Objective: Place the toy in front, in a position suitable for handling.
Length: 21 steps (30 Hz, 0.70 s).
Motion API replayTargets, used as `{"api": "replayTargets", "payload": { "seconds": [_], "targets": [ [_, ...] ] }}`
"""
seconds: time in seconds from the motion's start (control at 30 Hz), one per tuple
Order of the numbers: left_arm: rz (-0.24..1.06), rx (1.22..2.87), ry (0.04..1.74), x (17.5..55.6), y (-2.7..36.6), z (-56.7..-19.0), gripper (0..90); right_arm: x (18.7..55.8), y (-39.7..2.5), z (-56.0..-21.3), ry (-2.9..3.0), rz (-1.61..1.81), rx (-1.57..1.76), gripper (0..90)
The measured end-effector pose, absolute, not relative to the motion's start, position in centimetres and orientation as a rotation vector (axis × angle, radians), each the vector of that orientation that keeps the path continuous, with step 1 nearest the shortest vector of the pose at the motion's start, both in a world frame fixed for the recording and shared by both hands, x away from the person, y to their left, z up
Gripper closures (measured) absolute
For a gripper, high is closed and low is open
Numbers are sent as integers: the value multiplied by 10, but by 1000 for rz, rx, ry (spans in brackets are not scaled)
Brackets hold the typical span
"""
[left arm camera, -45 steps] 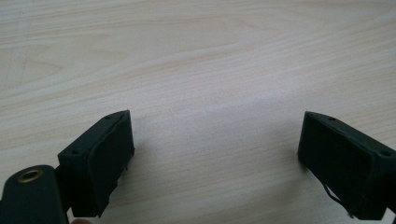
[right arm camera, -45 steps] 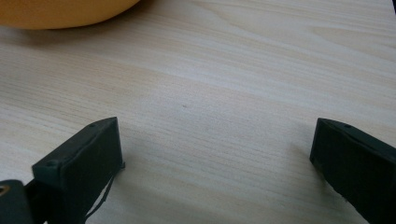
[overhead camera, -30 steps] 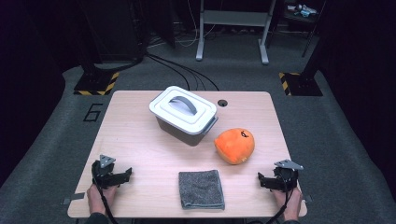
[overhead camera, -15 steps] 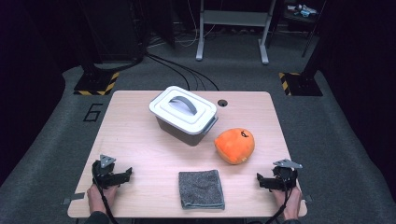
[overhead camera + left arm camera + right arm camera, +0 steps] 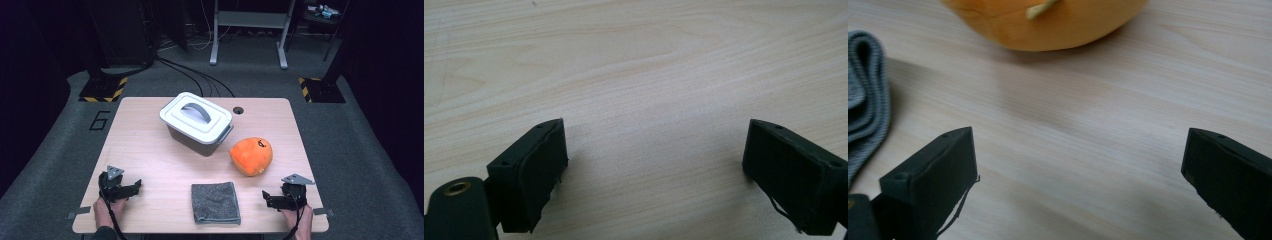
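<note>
Both grippers' jaws wide — grey cloth (image 5: pixel 215 201) between.

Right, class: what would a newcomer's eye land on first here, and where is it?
The bright orange plush, right of centre on the table. Then the grey lidded box behind it towards the middle, and the folded grey cloth at the near edge, between the left hand-held gripper and the right hand-held gripper, both open.

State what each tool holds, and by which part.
Nothing is held. The left tool and the right tool both stand open over bare table; the orange toy and the cloth lie untouched.
</note>
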<state>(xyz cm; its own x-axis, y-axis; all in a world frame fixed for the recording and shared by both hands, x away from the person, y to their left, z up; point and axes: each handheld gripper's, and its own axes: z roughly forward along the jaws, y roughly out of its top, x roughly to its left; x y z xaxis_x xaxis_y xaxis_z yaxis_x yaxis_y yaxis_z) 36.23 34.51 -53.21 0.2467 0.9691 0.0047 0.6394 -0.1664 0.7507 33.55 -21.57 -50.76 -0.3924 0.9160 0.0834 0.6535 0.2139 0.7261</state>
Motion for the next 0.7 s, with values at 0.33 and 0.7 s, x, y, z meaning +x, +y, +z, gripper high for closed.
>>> {"api": "replayTargets", "payload": {
  "seconds": [0.33, 0.7],
  "targets": [
    [663, 1890, 1467, 362, 345, -532, 107, 325, -192, -499, 2182, 1039, 1392, 8],
    [663, 1888, 1468, 362, 345, -532, 107, 319, -152, -488, 2270, 1064, 1270, 19]
  ]
}}
